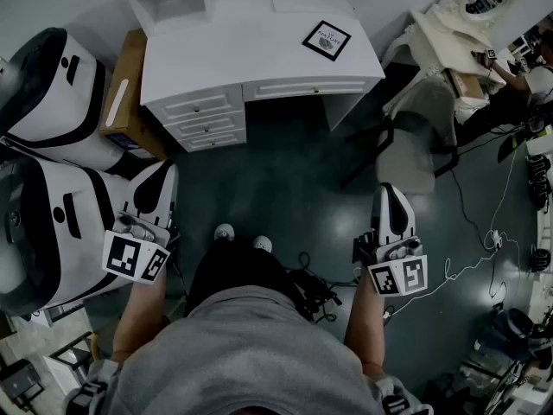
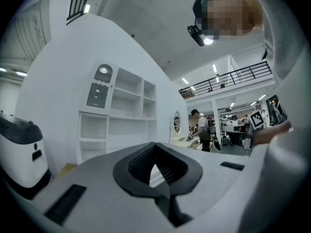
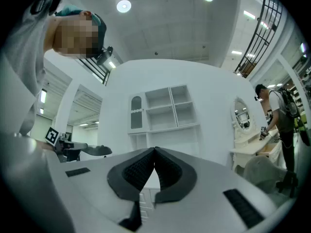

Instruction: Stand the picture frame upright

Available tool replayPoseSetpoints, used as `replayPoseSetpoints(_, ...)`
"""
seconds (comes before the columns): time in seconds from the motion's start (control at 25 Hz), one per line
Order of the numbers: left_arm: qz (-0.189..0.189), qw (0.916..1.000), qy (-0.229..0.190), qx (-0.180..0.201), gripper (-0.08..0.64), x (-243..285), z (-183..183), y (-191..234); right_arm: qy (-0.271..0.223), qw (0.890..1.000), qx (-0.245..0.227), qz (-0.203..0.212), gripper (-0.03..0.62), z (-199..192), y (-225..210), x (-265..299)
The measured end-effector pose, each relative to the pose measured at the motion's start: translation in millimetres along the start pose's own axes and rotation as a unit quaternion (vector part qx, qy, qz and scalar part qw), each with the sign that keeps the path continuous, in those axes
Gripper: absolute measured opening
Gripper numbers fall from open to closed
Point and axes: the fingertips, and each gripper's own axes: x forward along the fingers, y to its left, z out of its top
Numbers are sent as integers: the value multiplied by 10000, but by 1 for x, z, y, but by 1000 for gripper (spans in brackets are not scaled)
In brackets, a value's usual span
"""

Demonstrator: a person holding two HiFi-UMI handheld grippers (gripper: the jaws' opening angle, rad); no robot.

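The picture frame (image 1: 327, 40) is seen lying flat on the white bench (image 1: 251, 50), with the left hand-held gripper (image 1: 160, 184) and right hand-held gripper (image 1: 393, 204) held pressed together, empty, well apart from the bench.

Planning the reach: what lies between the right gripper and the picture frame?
Head view: between right gripper and picture frame lies bare floor, then the desk front edge; a chair stands just beside that line.

Grey top (image 1: 242, 357), white shoes (image 1: 225, 231)

Closed, empty: left claw (image 2: 155, 144), right claw (image 3: 154, 150).
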Motion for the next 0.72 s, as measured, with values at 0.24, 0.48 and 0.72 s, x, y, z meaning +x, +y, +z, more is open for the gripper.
replayPoseSetpoints(0.24, -1, 10000, -17, 16, 6, 3, -1, 0, -90, 9999, 59, -42, 26, 2, 2, -2)
replayPoseSetpoints(0.48, -45, 10000, -25, 25, 6, 9, 0, -7, -170, 9998, 92, -111, 26, 9, 0, -9)
replayPoseSetpoints(0.72, 7, 10000, 14, 68, 6, 12, -1, -10, -266, 9985, 420, -208, 26, 12, -11, -16)
